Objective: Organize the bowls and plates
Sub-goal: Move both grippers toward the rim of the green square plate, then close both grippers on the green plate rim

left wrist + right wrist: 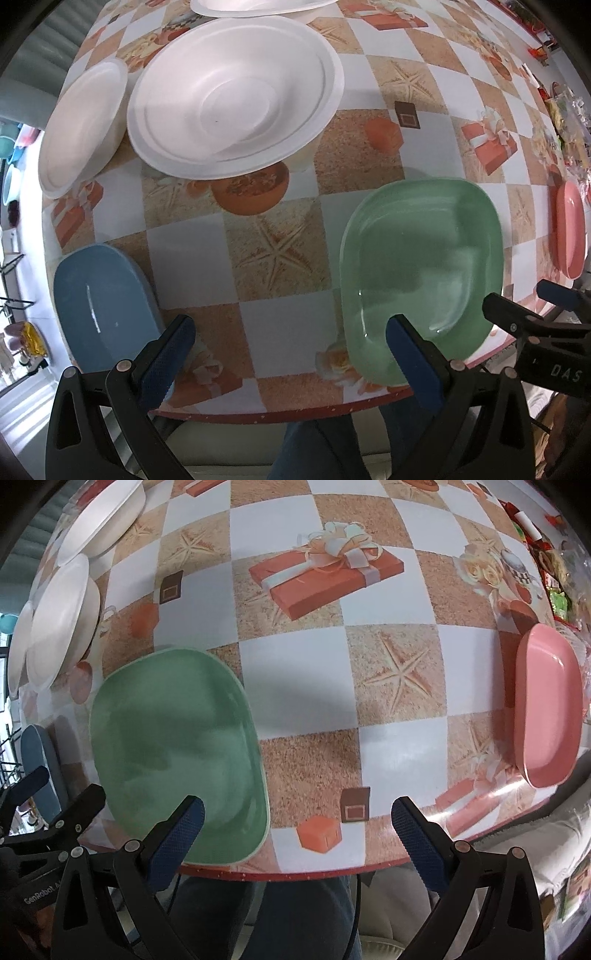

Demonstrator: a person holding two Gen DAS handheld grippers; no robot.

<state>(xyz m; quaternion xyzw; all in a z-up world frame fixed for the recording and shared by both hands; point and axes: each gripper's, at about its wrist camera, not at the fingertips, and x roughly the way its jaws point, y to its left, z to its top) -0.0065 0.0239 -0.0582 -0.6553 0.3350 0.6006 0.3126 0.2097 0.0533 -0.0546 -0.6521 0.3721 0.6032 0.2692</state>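
Left wrist view: the left gripper (pixel 288 354) hangs with its jaws wide apart and empty above the near edge of the bench (pixel 280 317), between a glossy blue plate (pixel 99 306) and a glossy, rounded-square green plate (pixel 421 269). Matte white bowls (pixel 236 107) sit farther back.

Right wrist view: the right gripper (pixel 295 834) is likewise spread and empty, the green plate (pixel 177 753) just beside its left finger, an oblong pink plate (pixel 546 705) well apart. No grasp seems begun; the next move likely calls for pinching a thin, slippery rim.

Bare tablecloth (pixel 295 672) between green plate (pixel 173 746) and pink plate (pixel 546 709)
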